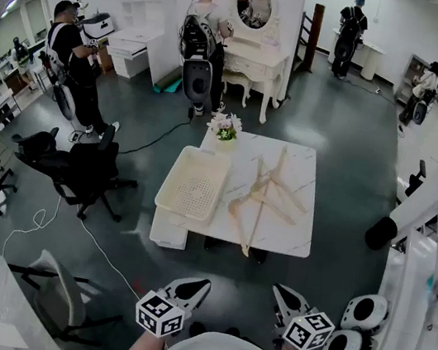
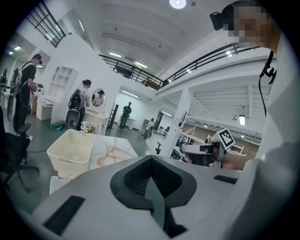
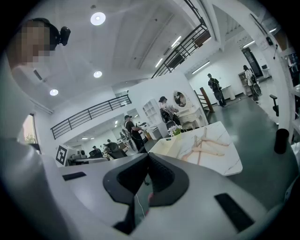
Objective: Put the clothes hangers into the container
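Stock of the scene, left to right, as I read it from my station:

1. Office chairs [image 1: 77,170]: dark, on the floor well left of the work area. They play no part in the job.

2. Left gripper [image 1: 198,285]: held low, close to the body and well short of the table. Its own view shows the jaws pressed together with nothing between them. I judge this a carrying pose for the approach, since there is nothing within reach to grasp.

3. Basket [image 1: 194,195]: cream plastic with a perforated floor, and empty. It sits on the left part of the table [image 1: 296,238], apparently placed there so each hanger needs only a short sideways carry.

4. Flowers [image 1: 226,129]: a small bunch at the far edge of the table, just behind the basket. They are clear of the likely path.

5. Hangers [image 1: 268,195]: pale wood, several lying flat in a loose, overlapping heap on the marble top just right of the basket. One reaches toward the near edge. None is in the basket, so I judge the task not yet begun. The crossed arms suggest the heap will need picking apart one piece at a time.

6. Right gripper [image 1: 282,293]: held low and near the body, mirroring its partner. The jaws are clamped together on nothing. Both tools will have to spread their jaws before any pickup.
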The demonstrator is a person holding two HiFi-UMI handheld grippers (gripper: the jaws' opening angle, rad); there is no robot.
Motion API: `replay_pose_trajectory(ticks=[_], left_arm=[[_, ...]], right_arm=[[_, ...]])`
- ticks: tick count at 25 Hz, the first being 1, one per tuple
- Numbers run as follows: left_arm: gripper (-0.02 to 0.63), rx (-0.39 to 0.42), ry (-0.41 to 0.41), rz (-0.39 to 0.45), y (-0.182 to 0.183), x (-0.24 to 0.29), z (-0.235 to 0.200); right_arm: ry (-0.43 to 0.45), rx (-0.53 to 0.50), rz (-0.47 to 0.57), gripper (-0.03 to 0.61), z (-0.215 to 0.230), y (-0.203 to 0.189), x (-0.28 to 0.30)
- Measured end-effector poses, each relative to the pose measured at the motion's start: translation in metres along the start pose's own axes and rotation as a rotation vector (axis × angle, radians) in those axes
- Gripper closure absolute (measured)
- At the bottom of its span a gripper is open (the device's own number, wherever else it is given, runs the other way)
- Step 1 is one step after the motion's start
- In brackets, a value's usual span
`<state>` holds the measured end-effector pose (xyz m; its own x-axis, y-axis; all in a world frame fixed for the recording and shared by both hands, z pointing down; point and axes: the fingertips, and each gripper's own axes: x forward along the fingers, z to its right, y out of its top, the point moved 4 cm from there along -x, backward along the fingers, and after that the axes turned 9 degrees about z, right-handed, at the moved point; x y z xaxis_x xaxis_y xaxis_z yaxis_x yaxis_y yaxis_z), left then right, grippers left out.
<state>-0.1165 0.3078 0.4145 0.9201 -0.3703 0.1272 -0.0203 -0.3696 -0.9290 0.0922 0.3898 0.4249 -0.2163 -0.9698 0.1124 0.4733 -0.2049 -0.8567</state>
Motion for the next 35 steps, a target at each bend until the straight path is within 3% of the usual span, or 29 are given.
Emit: replay_pose_trajectory(ticks=[17, 35], left_arm=[[0.606, -0.001, 0.008, -0.022, -0.008, 0.006, 0.008], [0.606, -0.018, 0.062, -0.023, -0.027, 0.03, 0.033]], right_arm=[[0.018, 0.015, -0.009, 0.56, 0.006, -0.001, -0.003], [0.065, 0.04, -0.04, 0.558, 0.043, 0.006, -0.021]])
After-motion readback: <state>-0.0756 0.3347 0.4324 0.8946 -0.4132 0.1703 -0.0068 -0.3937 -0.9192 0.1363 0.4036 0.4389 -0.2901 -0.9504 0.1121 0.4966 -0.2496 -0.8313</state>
